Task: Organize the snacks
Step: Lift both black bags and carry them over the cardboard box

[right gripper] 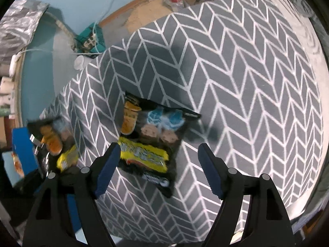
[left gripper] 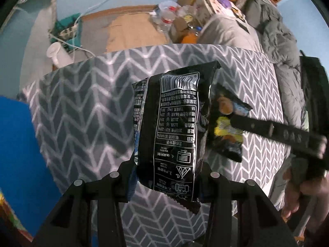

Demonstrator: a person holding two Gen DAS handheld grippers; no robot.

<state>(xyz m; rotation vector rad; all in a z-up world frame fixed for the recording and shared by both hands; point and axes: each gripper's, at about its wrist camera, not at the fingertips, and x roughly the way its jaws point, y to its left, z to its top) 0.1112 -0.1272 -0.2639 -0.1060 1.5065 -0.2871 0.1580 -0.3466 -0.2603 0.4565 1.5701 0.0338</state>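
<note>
My left gripper (left gripper: 168,170) is shut on a black snack packet (left gripper: 176,123), which hangs over the grey chevron tablecloth (left gripper: 82,113) with its printed back and barcode facing the camera. The same packet (right gripper: 55,142) appears at the far left of the right wrist view. A second black packet (right gripper: 152,135) with yellow and orange print lies flat on the cloth. My right gripper (right gripper: 159,154) hovers open just above it, its blue pads (right gripper: 108,170) on either side of the packet's near end and not touching it. In the left wrist view this packet (left gripper: 226,127) lies partly under the right gripper's finger (left gripper: 277,133).
A blue box (left gripper: 20,144) stands at the table's left edge, also seen as the blue box (right gripper: 22,150). Beyond the far edge are a white cup (left gripper: 55,51), bottles (left gripper: 166,18) and cables on the floor. Grey bedding (left gripper: 277,41) lies to the right.
</note>
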